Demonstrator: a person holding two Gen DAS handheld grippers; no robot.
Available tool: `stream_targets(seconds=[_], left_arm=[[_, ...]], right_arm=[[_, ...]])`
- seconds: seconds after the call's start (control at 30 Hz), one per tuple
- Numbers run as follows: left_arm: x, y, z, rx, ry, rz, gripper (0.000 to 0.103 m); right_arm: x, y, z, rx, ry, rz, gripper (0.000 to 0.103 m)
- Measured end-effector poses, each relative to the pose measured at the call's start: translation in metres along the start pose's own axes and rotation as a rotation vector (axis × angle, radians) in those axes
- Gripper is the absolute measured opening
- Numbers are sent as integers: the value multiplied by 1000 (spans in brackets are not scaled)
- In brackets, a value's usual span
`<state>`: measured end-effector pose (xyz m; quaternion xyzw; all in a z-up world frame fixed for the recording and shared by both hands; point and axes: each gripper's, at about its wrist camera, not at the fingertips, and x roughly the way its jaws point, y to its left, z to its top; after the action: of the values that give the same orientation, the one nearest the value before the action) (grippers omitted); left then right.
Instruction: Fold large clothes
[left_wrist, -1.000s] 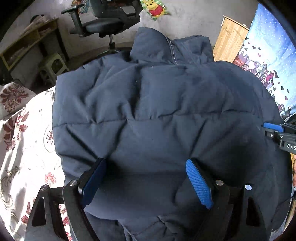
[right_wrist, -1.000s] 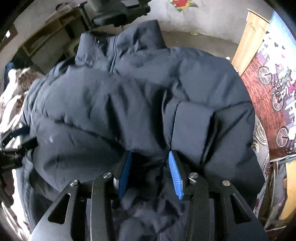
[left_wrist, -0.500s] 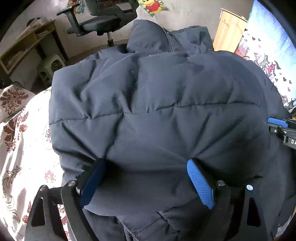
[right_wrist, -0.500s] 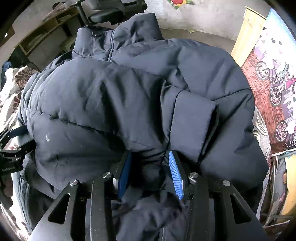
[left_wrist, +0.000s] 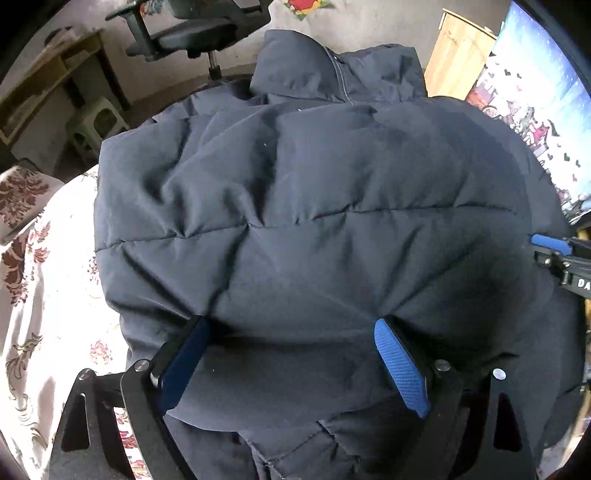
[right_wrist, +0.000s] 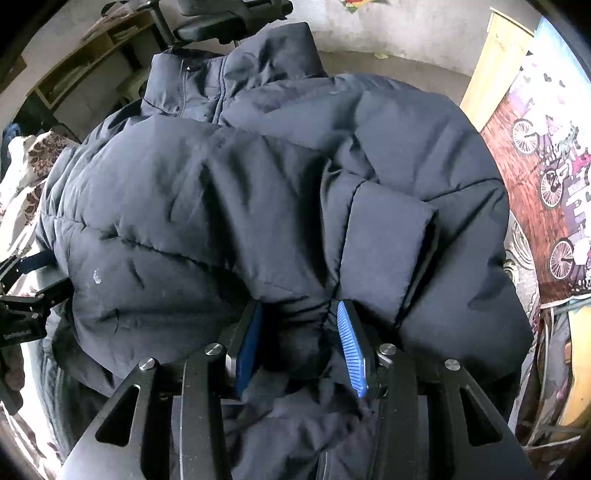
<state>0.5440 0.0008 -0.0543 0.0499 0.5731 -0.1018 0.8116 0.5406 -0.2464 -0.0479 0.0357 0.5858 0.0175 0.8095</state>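
You are folding one big puffy jacket (left_wrist: 314, 221) on the flowery bed sheet (left_wrist: 44, 314)

Your left gripper (left_wrist: 291, 362) stands wide open over the near hem, and your right gripper (right_wrist: 299, 339) pinches a bunch of jacket cloth. Lift both sides together, evenly. I count one jacket, two grippers, one office chair (left_wrist: 192, 33)

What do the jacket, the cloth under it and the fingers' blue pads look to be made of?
Jacket: looks like a smooth, matte synthetic shell over puffy filling; stitched quilt lines and soft bulges suggest padding.
Cloth: thin woven fabric, cream with a dark red floral print; fibre unclear.
Pads: blue, with a fine ribbed texture, probably rubber or soft plastic, on black fingers with metal screw heads.
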Motion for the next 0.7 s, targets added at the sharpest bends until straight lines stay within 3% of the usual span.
stream_targets(seconds=[0.1,0.27,0.33,0.57,0.7], left_arm=[[-7,8,10,-25,8,-36,91],[-20,25,39,-112,-25,-72,91],[-22,33,57,-154,-35,-85,91],[-38,46,101,-188,-138,-55,91],[-43,50,126,-196,-185,-12,91]], right_arm=[[-2,-2,6,6,24,14,39],[-7,-5,18,-17,51,22,58],[-13,-5,25,-36,47,19,59],[-41,0,62,-140,-63,-98,70],[-48,-1,85,-159,-118,-101,73]])
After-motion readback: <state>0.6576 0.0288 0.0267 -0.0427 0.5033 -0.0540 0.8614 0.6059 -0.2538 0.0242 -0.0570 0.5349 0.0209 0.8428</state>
